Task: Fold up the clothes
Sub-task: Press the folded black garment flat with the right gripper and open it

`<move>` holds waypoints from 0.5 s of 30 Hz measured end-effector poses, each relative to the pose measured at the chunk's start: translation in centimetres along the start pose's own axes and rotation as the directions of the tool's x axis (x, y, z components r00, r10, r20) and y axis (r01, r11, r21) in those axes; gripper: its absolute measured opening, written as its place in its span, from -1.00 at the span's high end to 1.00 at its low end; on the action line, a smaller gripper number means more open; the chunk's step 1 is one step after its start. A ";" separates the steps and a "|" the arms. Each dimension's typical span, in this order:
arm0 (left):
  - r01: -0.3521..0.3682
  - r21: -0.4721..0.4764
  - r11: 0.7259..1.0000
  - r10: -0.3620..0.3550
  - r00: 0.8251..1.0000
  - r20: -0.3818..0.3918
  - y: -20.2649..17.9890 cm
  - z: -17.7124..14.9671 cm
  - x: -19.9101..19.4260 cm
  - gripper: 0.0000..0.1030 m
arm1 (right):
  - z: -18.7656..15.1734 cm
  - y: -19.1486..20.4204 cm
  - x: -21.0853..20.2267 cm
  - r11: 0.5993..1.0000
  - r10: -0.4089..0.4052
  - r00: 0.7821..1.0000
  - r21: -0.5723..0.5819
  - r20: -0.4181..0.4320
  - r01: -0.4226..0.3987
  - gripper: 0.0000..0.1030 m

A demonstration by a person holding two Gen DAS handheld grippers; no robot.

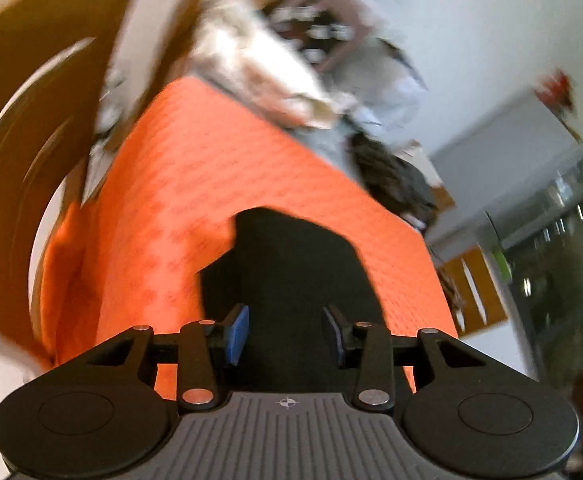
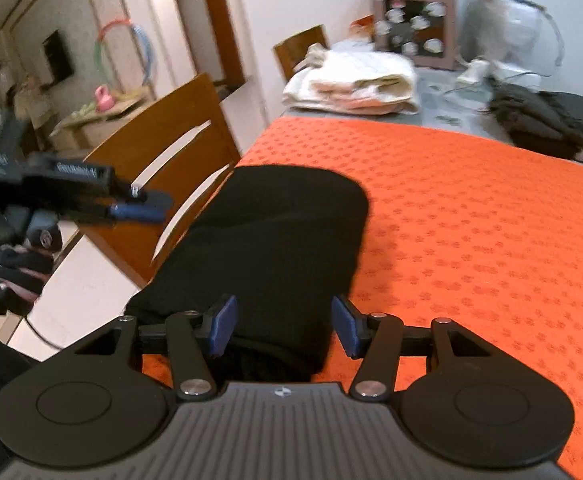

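Both claws spread wide, gripping nothing, over black garment [image 2: 267, 248] on orange tablecloth [image 2: 471, 220].

Right gripper [image 2: 284, 326]: pads apart, cloth lying between them, contact unclear. Left gripper [image 1: 286, 334] likewise parted above it. Garment folded, at table's left edge beside wooden chair [image 2: 171, 136]; bare orange cloth to the right, stacked linens [image 2: 351, 84] far side.

Table [image 2: 431, 96] under orange cloth [image 2: 471, 208]. On the cloth: black garment [image 2: 275, 232]. Far end, bare top: folded cream blanket [image 2: 355, 84], dark clothes pile [image 2: 551, 120].
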State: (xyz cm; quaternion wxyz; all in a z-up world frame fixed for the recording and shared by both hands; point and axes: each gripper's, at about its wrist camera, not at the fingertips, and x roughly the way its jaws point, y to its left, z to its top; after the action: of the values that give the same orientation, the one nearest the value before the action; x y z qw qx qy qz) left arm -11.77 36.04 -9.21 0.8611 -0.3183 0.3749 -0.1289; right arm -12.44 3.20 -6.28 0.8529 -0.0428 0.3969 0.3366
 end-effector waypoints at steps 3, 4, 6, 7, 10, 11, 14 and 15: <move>0.042 0.106 0.994 -0.036 0.998 -0.056 -2.0 -0.8 0.5 0.18 | 0.2 0.5 1.3 1.000 0.014 1.000 -0.005 -0.010 -0.014 0.01; 0.059 0.134 0.989 -0.048 0.996 -0.080 -2.6 -1.2 0.8 0.18 | 0.1 0.6 1.8 1.000 0.017 1.000 -0.005 -0.016 -0.017 0.08; 0.078 0.159 0.984 -0.057 0.990 -0.132 -3.3 -2.1 1.5 0.18 | -0.5 0.5 2.9 1.000 0.026 0.999 0.000 -0.039 -0.026 0.11; 0.079 0.159 0.984 -0.054 0.986 -0.157 -3.4 -2.6 1.9 0.18 | -0.9 0.4 3.6 1.000 0.030 0.998 0.003 -0.053 -0.030 0.11; 0.011 0.200 0.980 0.025 0.984 -0.178 -3.0 -3.9 3.0 0.34 | -2.1 0.2 5.3 0.999 0.044 0.995 0.014 -0.087 -0.043 0.11; -0.011 0.212 0.977 0.050 0.982 -0.182 -2.8 -4.2 3.3 0.38 | -2.5 0.1 5.5 0.999 0.051 0.995 0.017 -0.082 -0.049 0.11; -0.027 0.211 0.977 0.066 0.982 -0.180 -2.3 -4.1 3.4 0.43 | -2.7 -0.1 5.5 0.998 0.068 0.995 0.022 -0.072 -0.067 0.11; -0.024 0.211 0.977 0.061 0.984 -0.169 -2.6 -3.8 3.0 0.41 | -2.3 -0.1 5.0 0.998 0.069 0.996 0.017 -0.062 -0.068 0.11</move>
State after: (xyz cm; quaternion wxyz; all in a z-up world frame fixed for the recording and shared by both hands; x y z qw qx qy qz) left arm -12.40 30.91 -11.19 0.8561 -0.2061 0.4399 -0.1763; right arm -11.59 5.07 -11.43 0.8281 -0.0335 0.4272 0.3614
